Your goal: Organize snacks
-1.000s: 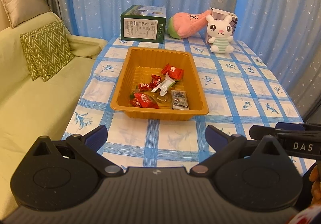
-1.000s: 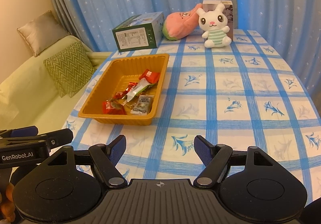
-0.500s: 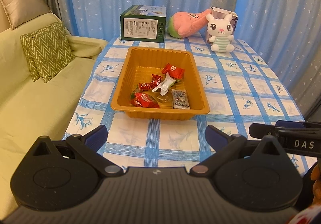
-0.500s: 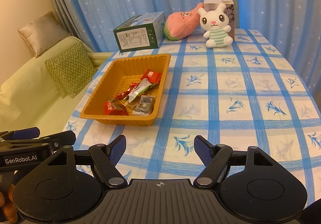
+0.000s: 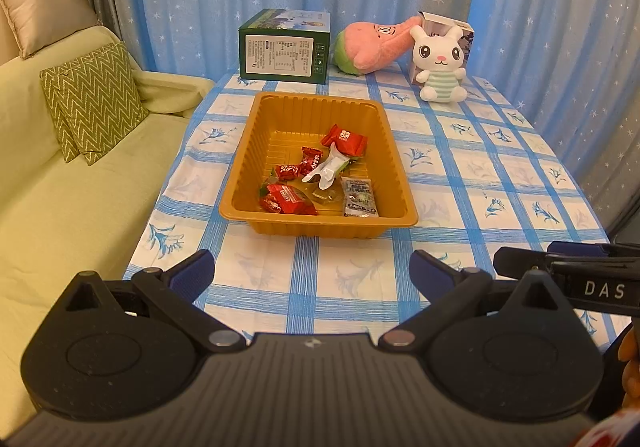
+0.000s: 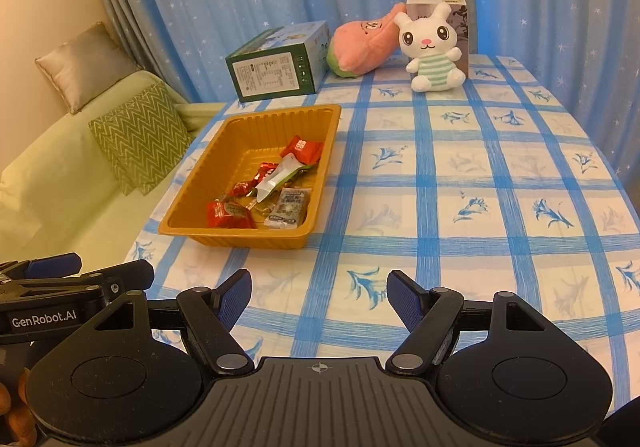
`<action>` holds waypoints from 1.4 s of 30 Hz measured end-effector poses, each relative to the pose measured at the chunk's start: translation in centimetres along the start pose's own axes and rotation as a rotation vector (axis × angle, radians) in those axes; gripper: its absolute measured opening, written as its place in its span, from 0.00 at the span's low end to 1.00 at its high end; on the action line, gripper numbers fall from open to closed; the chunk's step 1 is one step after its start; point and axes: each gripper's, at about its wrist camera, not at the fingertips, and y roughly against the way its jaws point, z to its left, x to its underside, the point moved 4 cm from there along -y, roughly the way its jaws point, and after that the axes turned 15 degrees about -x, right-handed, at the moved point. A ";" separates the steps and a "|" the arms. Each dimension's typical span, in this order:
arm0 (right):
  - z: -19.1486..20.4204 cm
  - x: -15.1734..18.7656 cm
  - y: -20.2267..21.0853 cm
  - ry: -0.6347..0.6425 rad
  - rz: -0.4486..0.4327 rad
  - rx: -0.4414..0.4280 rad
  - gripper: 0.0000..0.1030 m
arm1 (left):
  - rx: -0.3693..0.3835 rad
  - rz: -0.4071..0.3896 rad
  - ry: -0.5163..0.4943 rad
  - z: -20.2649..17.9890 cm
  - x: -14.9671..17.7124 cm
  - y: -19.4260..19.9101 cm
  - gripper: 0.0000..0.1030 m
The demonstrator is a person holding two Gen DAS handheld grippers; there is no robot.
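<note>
Left wrist view: we hold our left tool [image 5: 311, 273] wide and empty over the tabletop's [image 5: 472, 183] near edge; our right tool [image 6: 318, 295] is likewise wide, empty. The snacks [image 5: 320, 177] lie in the orange tray [image 5: 256, 151] towards the left edge
</note>
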 end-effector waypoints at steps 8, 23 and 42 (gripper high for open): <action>0.0 0.0 -0.1 -0.003 0.002 0.000 0.72 | -0.003 0.001 -0.001 -0.1 0.1 -0.3 1.00; -0.1 0.0 -0.1 -0.004 0.002 -0.001 0.72 | -0.005 0.001 -0.001 -0.1 0.2 -0.4 1.00; -0.2 0.0 -0.1 -0.004 0.002 -0.001 0.72 | -0.006 0.002 -0.002 -0.1 0.1 -0.4 1.00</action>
